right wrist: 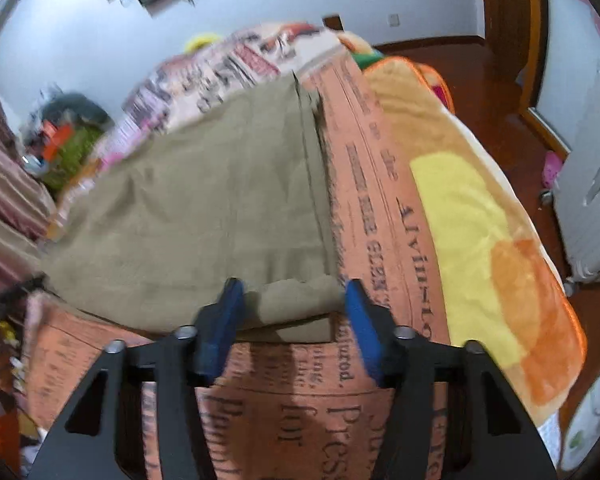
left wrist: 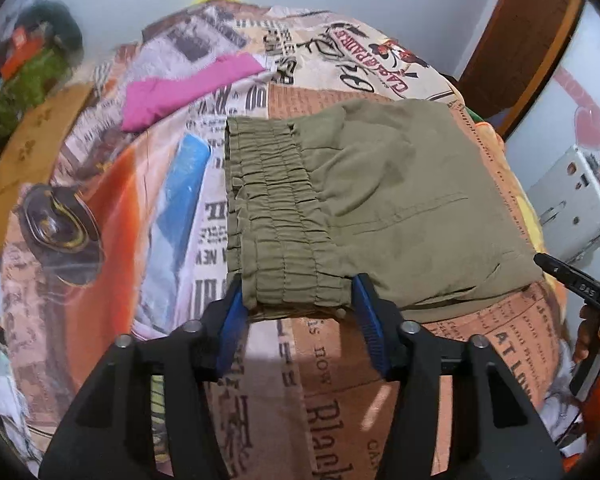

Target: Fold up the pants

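Left wrist view: both tongs spread wide, straddling the folded olive pants' near edge.

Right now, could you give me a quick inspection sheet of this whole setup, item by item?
Surface: a bed under a newspaper-print blanket, rumpled, with a yellow-and-orange blanket along one side.
Job's things: olive pants lying folded flat, elastic waistband towards the left gripper.
Clutter: a pink garment beyond the pants; a blurred pile of things by the wall.
Grippers: left gripper open, its fingers either side of the waistband edge; right gripper open, fingers either side of a pants corner.
Cables: nothing seen.
Surroundings: white walls, a wooden door frame, a white appliance on a wooden floor.
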Demonstrator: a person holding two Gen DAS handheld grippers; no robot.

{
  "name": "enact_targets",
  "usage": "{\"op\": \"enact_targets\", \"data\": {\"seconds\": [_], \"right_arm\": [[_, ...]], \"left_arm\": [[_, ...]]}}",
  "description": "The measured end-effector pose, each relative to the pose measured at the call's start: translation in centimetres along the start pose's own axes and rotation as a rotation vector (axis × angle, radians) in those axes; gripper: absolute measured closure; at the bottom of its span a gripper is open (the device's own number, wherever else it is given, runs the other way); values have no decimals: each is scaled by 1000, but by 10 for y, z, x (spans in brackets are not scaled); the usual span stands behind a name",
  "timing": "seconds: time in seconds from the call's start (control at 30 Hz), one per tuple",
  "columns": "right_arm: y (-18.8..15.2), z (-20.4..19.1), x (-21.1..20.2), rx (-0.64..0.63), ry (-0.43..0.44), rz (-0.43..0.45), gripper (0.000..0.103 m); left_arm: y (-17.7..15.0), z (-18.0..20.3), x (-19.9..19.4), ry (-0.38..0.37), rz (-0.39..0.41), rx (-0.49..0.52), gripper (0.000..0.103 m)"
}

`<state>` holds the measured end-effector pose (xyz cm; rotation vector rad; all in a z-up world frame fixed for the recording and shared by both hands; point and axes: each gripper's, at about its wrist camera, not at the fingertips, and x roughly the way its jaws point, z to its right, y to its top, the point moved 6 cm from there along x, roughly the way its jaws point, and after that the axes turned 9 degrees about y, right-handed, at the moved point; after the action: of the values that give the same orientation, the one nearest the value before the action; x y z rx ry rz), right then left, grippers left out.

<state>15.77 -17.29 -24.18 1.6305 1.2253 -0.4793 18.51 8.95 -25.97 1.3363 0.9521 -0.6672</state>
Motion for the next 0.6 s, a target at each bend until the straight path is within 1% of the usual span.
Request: {"op": "enact_targets", "data": {"seconds": [0.03,0.07,0.1,0.3,0.4,0.5,0.6], "right_arm": [[-5,2,5,-10,-13,-17,76],[-8,4,7,-14,-22,-26,83],[-12,6,9,-22,-30,-31,84],[-19,5,11,-79,-48,-53,87],[-20,5,13,-102,-58,-58,87],[-20,6,12,-100,-57,-62,87],[-20,5,10,-108,-64,-71,87]], "left_arm": [[0,1,-2,12,15,11,53],[1,0,-4,20,24,16,53],[1,-1,-4,21,26,16,53],[1,-12,1,-14,1,-34,53],[-10,-12,11,-2,-13,-29,52],[-16,-11,15,15,-1,-18,47],[-16,-17,18,1,-18,-39,38]]}}
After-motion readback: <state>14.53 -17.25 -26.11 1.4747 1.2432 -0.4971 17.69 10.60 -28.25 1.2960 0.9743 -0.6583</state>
